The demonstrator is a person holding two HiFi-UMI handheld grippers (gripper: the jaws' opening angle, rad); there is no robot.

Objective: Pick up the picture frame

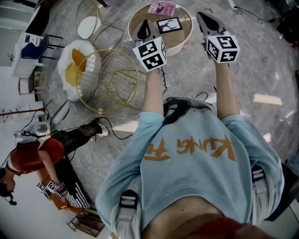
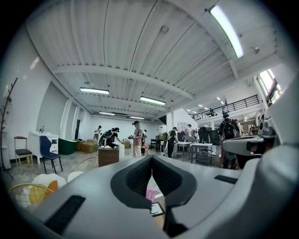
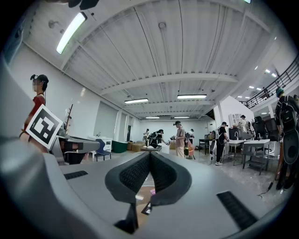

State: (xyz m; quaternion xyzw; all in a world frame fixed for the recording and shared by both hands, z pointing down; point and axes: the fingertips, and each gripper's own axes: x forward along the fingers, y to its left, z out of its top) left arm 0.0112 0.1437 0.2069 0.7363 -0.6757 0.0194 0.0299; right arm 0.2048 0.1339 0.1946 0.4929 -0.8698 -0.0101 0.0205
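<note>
By the round wooden surface, my left hand-held gripper and right hand-held gripper are squeezed shut, holding nothing. The small black picture frame lies flat between them, face up, just beside the left one, long side running across.

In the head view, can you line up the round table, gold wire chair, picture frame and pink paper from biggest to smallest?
Largest: gold wire chair, just barely.
Next: round table, nearly the same.
Smallest: picture frame and pink paper look about alike, so I won't rank them.
</note>
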